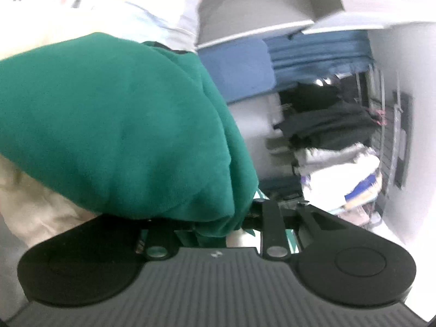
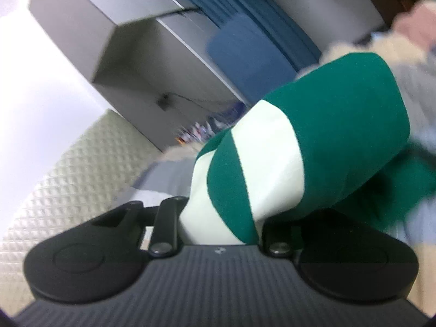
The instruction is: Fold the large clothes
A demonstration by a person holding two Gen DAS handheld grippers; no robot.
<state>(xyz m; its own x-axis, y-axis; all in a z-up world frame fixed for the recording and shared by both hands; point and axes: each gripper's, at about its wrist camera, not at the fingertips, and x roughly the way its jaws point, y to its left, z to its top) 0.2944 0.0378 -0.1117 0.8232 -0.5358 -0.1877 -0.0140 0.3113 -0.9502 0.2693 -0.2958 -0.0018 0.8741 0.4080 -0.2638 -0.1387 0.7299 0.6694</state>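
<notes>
My 2 grippers, left gripper point(image 1: 215, 231) and right gripper point(image 2: 220, 229), each pinch the green garment point(image 1: 114, 125); it's soft, floppy, best held at bunched edges low in frame.

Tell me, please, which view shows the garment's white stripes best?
The right wrist view: the garment shows broad white stripes across green cloth. The left wrist view shows only plain green fabric, no stripes.
</notes>
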